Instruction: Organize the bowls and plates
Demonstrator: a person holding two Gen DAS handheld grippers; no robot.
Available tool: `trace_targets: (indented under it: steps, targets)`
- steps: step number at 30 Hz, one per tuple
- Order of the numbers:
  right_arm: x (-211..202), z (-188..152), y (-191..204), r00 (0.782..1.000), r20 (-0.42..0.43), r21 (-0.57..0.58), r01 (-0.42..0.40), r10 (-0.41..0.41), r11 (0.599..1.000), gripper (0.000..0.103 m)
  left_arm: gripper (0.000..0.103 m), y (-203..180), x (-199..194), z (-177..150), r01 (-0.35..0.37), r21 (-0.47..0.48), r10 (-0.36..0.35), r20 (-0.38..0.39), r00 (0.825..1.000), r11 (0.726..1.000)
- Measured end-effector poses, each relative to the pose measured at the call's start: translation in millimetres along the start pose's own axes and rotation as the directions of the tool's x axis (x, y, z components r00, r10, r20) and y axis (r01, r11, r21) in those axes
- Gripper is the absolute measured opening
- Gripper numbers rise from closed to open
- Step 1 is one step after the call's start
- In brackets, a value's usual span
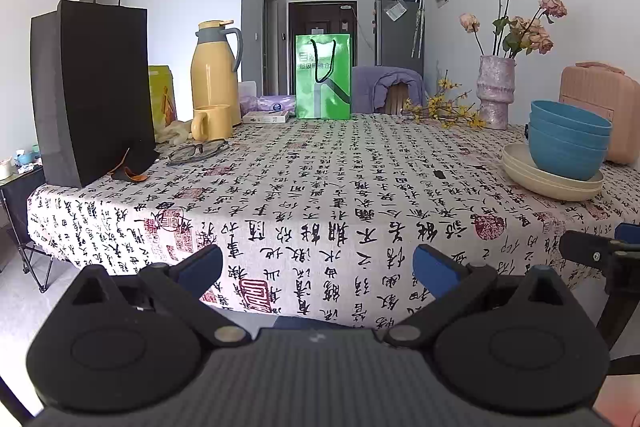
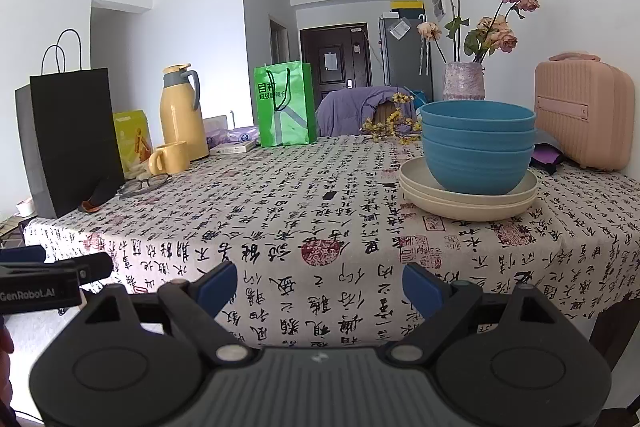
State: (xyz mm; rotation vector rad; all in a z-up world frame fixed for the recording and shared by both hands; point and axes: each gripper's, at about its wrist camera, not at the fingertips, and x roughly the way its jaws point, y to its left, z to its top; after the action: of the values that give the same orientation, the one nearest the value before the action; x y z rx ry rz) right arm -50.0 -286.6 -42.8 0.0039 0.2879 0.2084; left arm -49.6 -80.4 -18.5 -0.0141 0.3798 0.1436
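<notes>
Blue bowls (image 2: 478, 147), matte, three nested rims-up into one stack; under them cream plates (image 2: 468, 201), two or three, lying flat. Whole pile stands upright, its long axis vertical, bowl mouths facing the ceiling. It sits on the right side of the tabletop (image 2: 280, 195), a little back from the near edge, with a pink case (image 2: 582, 115) just behind to the right and a speckled vase (image 2: 464, 81) of dried roses behind.

Cloth is white with black calligraphy and red seals, draping over the front edge. Middle of the tabletop is bare cloth, broad open room between the pile and the left cluster: black paper bag (image 2: 76, 139), yellow flask (image 2: 182, 111), yellow mug (image 2: 170, 158), glasses (image 2: 144, 185). Green bag (image 2: 285, 105) stands at the far edge.

Right gripper (image 2: 320, 291) held short of the front edge, blue pads spread wide, nothing between them. Left gripper (image 1: 318, 269) likewise short of the edge, pads wide apart and empty; in its view the pile lies far right.
</notes>
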Motion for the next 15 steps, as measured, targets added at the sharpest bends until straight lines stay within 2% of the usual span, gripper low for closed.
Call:
trace_targets:
  steps: [15]
  targets:
    - [0.1, 2.2, -0.2, 1.000, 0.007, -0.004, -0.003, 0.003, 1.000, 0.090, 0.103, -0.9, -0.3, 2.3, -0.003, 0.001, 0.003, 0.001, 1.000, 1.000]
